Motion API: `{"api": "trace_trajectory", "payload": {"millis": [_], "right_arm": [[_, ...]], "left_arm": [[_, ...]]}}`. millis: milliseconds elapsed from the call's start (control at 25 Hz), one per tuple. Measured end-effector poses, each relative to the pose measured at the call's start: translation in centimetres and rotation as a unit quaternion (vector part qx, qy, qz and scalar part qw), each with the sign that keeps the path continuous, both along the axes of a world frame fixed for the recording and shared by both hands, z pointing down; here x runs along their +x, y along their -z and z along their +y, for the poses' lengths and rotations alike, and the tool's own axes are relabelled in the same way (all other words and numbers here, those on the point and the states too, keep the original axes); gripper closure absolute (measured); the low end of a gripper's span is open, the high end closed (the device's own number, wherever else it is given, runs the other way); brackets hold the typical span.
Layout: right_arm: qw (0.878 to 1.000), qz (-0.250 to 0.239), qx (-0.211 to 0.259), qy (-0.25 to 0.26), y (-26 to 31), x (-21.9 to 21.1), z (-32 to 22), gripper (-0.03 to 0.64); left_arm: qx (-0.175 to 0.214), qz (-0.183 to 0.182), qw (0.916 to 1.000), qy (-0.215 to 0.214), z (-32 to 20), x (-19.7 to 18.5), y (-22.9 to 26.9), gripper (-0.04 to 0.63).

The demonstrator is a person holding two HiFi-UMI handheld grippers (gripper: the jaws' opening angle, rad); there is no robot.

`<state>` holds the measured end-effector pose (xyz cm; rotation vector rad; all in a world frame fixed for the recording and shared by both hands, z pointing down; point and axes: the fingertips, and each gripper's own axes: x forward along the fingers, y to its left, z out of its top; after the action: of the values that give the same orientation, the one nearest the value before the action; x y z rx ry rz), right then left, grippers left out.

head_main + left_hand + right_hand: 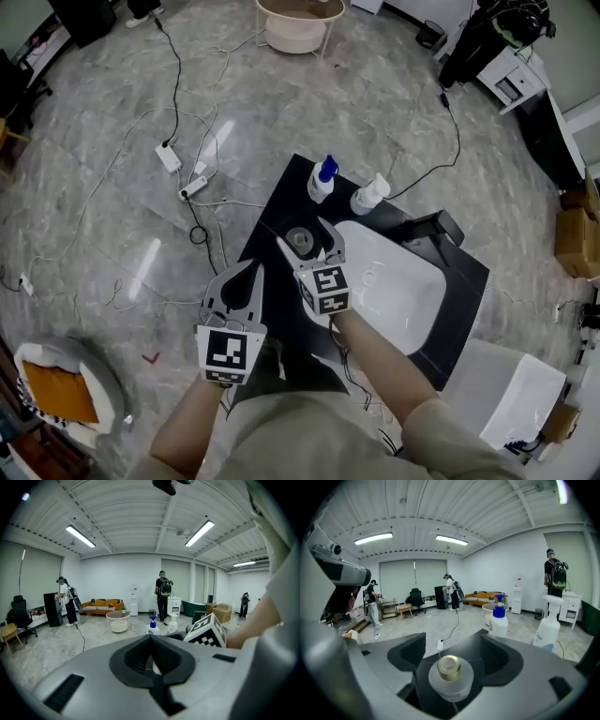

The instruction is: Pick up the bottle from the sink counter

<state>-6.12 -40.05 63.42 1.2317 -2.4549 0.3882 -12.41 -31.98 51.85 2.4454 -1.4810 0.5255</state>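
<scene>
So the small frosted round bottle with a gold cap (301, 241) is standing upright on the black counter (284, 194), at about 9 o'clock from the white sink basin (398, 292) and near the counter's edge. The right gripper (303, 235) is right around it. In the right gripper view the bottle (450, 677) sits dead centre between the two dark fingers (506, 658), and they're spread wide with a gap on each side, so nothing is pinching it and it's resting on the counter on its own. The checkered marker cube (325, 289) rides on that gripper, just behind the fingers. From the bottle, a white spray bottle with a blue top (322, 178) is at roughly 1 o'clock and an all-white spray bottle (369, 195) at about 2 o'clock. Both stand upright near the far side of the counter, and you can see them past the fingers in the right gripper view too (498, 620) (546, 629). The left gripper (254, 272) hangs off at about 8 o'clock from the bottle, over the counter's near-left edge. Its fingers (136, 658) are pressed together at the tips with nothing held.
</scene>
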Motion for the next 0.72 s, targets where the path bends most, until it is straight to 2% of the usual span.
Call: {"api": "trace_trajectory", "payload": {"millis": [160,320,520,720], "right_arm": [[0.999,0.007,-0.044,0.000,-4.1,-0.3,0.1,0.293],[0.998,0.010,-0.069,-0.005,-6.6,-0.2,0.1,0.290],[0.995,0.021,-0.093,0.007,-8.6,-0.8,0.2,0.291],[0.994,0.048,-0.098,0.003,-9.1,-0.7,-0.1,0.291]], "left_arm": [[-0.017,0.009,0.9998,0.004,-0.7,0.1,-1.5,0.589],[-0.029,0.012,0.9995,0.005,-0.9,0.0,-2.8,0.589],[-0.050,0.005,0.9986,0.014,-1.0,-1.1,-4.4,0.589],[-0.054,0.000,0.9983,0.023,-0.4,-2.3,-4.7,0.589]]}}
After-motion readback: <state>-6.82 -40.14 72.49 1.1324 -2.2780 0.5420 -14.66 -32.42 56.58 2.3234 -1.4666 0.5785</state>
